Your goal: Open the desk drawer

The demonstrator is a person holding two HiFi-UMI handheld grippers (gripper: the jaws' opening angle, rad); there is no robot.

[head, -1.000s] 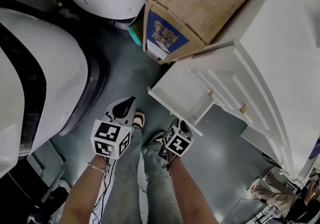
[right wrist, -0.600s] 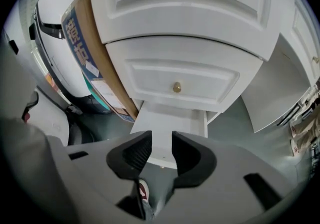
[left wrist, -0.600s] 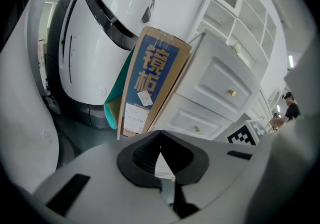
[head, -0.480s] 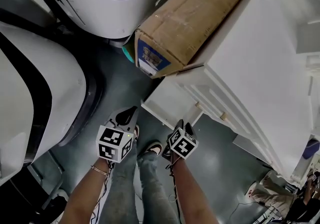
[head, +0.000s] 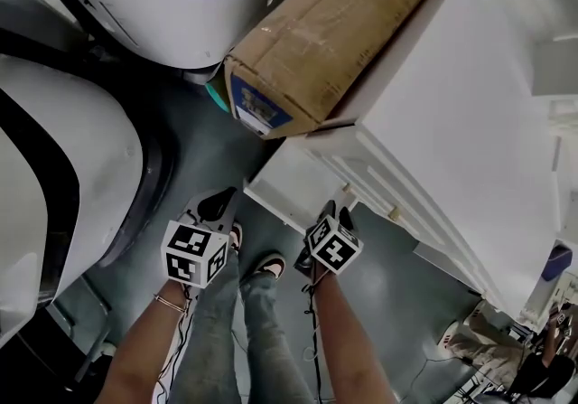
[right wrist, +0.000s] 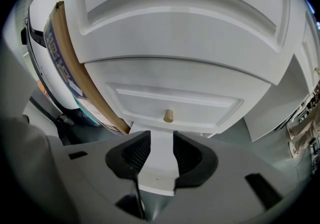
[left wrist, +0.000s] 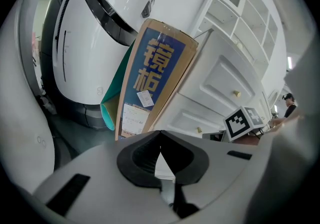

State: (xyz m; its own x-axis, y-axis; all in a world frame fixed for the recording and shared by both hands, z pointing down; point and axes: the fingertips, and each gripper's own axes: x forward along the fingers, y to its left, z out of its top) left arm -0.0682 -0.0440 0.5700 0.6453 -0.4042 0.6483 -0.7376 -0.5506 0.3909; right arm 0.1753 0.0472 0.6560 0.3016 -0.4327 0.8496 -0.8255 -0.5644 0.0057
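Observation:
The white desk (head: 452,122) fills the right of the head view, and its lowest drawer (head: 284,178) stands pulled out toward the floor. My right gripper (head: 336,211) hangs at that drawer's front, pointing steeply down. Its jaws have just been opening and now stand open (right wrist: 157,148). A white drawer edge (right wrist: 159,165) shows in the gap, and the pads do not press on it. A brass knob (right wrist: 168,115) sits on the drawer front just above. My left gripper (head: 219,202) hovers left of the drawer, tips together on nothing (left wrist: 160,135).
A long cardboard box (head: 316,41) leans against the desk's left end, with a teal object (head: 215,90) behind it. Large white machine housings (head: 54,176) crowd the left and top. The person's legs and shoes (head: 271,264) stand on the grey floor below the drawer.
The right gripper has lifted a little at the drawer front and its marker cube sits slightly further right. The left gripper has barely shifted. The desk now fills more of the view.

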